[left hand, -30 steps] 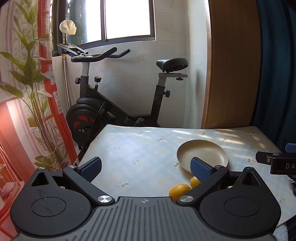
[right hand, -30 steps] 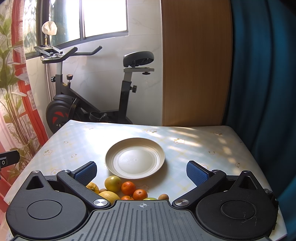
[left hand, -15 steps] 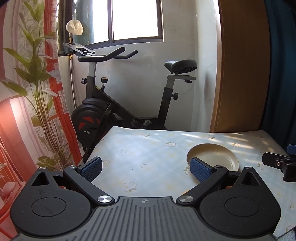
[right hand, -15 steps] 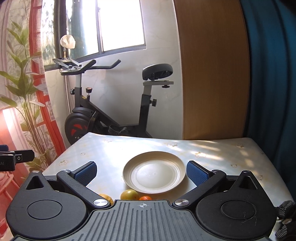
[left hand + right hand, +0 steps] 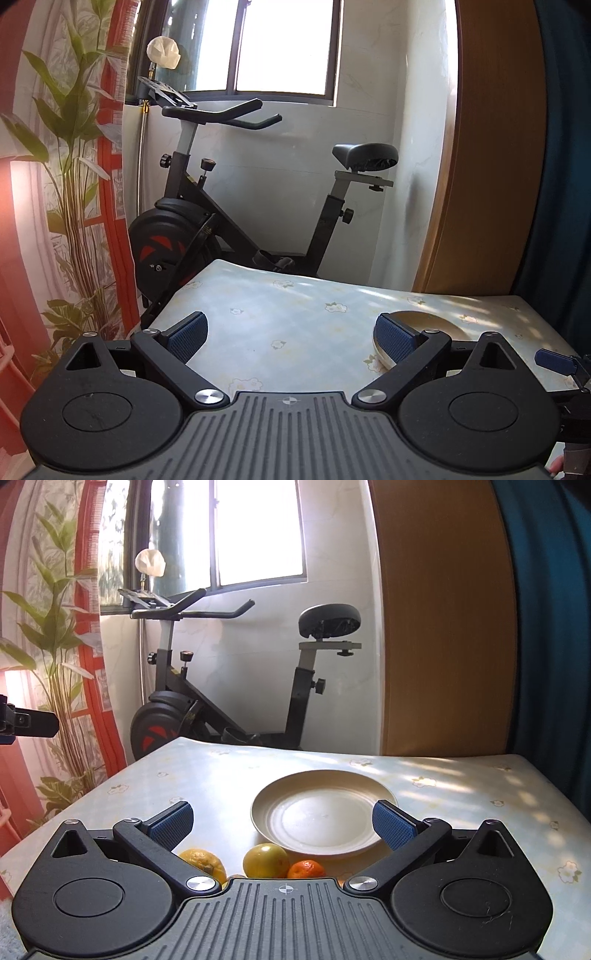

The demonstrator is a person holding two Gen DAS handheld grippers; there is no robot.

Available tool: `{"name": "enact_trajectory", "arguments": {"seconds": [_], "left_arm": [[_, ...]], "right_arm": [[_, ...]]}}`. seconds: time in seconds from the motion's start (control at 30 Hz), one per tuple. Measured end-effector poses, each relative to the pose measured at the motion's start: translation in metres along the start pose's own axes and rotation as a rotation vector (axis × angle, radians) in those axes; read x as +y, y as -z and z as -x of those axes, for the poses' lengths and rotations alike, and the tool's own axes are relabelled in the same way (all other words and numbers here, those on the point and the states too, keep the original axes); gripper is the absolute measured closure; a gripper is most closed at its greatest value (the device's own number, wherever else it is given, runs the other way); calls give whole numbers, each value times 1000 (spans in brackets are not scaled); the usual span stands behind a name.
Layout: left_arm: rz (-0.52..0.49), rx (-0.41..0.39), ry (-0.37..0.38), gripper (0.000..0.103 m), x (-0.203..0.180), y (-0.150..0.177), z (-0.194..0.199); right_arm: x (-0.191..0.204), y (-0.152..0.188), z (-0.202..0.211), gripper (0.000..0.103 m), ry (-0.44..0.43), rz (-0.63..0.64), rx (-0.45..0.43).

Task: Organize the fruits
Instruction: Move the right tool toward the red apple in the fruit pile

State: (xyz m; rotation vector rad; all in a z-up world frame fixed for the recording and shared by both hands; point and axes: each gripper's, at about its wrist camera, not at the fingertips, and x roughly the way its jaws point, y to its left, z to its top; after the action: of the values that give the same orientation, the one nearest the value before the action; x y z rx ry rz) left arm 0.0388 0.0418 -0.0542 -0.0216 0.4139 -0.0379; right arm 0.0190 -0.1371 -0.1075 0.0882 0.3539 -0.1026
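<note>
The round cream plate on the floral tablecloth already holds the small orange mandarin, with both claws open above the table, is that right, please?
Not quite. In the right wrist view the round cream plate is bare; the small orange mandarin lies on the floral tablecloth just in front of its near rim, beside a yellow-green round fruit. Both the right claw and the left claw are indeed open.

Ahead of my right hand-held gripper (image 5: 282, 821), bare counter (image 5: 207, 786) lies open to the left and far side. The plate (image 5: 321, 819) sits dead ahead, three fruits (image 5: 266, 860) crowd its near edge, and an exercise bike (image 5: 229, 686) stands beyond the far edge.
</note>
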Motion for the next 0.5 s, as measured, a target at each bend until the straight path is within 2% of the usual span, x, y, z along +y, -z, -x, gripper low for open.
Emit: {"name": "enact_trajectory", "arguments": {"seconds": [0.13, 0.23, 0.33, 0.5], "left_arm": [[2, -2, -5, 4, -3, 16, -7], [27, 31, 38, 4, -3, 25, -12], [8, 55, 48, 4, -4, 31, -17], [-18, 110, 57, 4, -4, 37, -24]], "right_arm": [[3, 14, -1, 0, -23, 18, 31], [1, 20, -2, 0, -58, 1, 73], [0, 27, 0, 0, -94, 7, 113], [5, 31, -2, 0, -104, 20, 165]]}}
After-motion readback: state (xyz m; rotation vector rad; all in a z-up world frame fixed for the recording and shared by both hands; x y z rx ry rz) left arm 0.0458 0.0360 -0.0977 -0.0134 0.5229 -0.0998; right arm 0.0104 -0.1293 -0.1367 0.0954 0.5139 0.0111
